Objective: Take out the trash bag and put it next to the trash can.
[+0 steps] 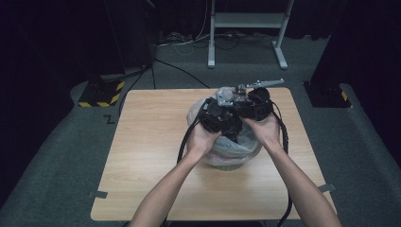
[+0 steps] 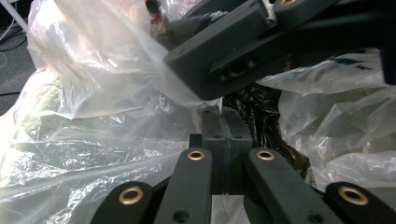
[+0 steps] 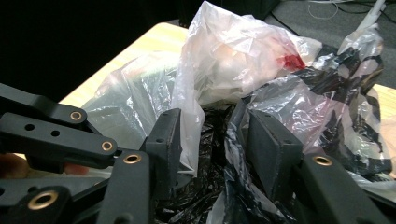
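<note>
**A:** what's everything sitting on?

**B:** a square light wooden table [image 1: 142, 156] with rounded corners, on grey carpet.

**A:** and on top of it?

**B:** just a round pale bin lined with crinkly clear plastic bag [image 1: 227, 158], right under both hand-held grippers, towards the table's far middle.

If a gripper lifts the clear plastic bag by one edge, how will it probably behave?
The clear plastic bag looks thin and crumpled, so it is probably floppy and light and would sag instead of holding its form. Its glossy film may slip between the jaws of the right gripper, which stand open around a fold. It may also tear.
</note>
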### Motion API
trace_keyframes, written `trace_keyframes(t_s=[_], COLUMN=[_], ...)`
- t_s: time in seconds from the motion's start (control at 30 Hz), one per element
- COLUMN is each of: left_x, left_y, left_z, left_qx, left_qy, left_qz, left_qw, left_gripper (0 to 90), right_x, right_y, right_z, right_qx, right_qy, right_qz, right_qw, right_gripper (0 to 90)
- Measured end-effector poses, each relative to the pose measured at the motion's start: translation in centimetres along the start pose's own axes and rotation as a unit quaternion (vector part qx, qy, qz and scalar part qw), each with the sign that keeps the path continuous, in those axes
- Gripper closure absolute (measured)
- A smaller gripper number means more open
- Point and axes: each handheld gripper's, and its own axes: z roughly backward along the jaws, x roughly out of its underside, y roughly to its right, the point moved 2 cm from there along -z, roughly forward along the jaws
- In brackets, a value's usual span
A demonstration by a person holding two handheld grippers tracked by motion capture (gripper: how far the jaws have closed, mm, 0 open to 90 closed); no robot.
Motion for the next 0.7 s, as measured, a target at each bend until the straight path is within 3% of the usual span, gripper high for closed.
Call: trace_keyframes(t_s=[0.3, 0.43, 0.7], left_x=[0.0, 0.0, 0.0], left_y=[0.1, 0.2, 0.2], left_z=[-0.1, 0.0, 0.0], left_qx=[-0.001, -0.001, 0.008], left_qy=[-0.007, -0.006, -0.004], left_qz=[-0.004, -0.008, -0.008], left_qw=[1.0000, 0.9999, 0.9999], left_gripper=[89.7, 89.6, 86.3], right_x=[-0.2, -0.2, -0.3], right_y=[-0.5, -0.5, -0.6], right_z=[-0.5, -1.0, -1.5], right_qx=[0.007, 0.020, 0.030], right_qy=[-0.013, -0.029, -0.049], right_qz=[0.008, 0.008, 0.017], right_qw=[0.9999, 0.9993, 0.9982], right_gripper=[46.6, 54.4, 78.6])
